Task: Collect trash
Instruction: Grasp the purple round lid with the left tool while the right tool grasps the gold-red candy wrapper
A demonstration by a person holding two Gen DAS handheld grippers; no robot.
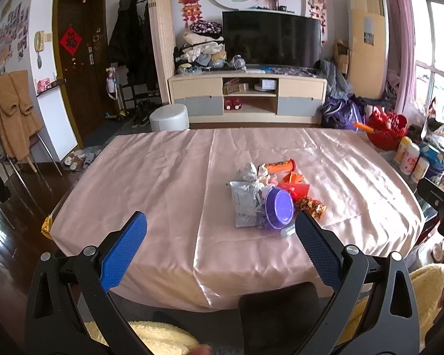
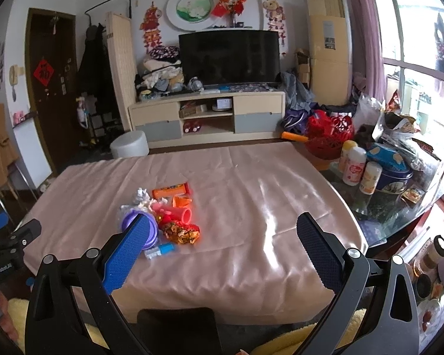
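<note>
Hovering over the near edge of the worktop (image 1: 168, 177), the left tool (image 1: 220, 224) has its blue fingers (image 1: 124, 251) spread wide and holds nothing. The right tool (image 2: 222, 227) is also wide apart and empty, over the near right part of the pink cloth (image 2: 251, 201) that covers the worktop.

All the trash lies in one small heap on the cloth, a little past the tools, to the right in the left wrist view and to the left in the right wrist view. Nearest in the heap is a small blue and clear packet (image 2: 159, 250), just beside a purple round lid (image 1: 278, 207). Left of the lid lies a silver foil bag (image 1: 242, 201). On the right side of the heap there is a crumpled gold and red wrapper (image 2: 182, 232), touching a pink tube (image 2: 177, 213). Farther away lie an orange wrapper (image 2: 182, 200), a crumpled silver ball (image 1: 247, 171) and a long orange package (image 2: 171, 190).

Far right, off the cloth, stand three white bottles (image 2: 355, 168) and a red basket (image 2: 330, 134). Beyond the worktop there is a white stool (image 1: 169, 117), then a TV cabinet (image 1: 247, 96) with a dark television (image 1: 270, 40) on it.
</note>
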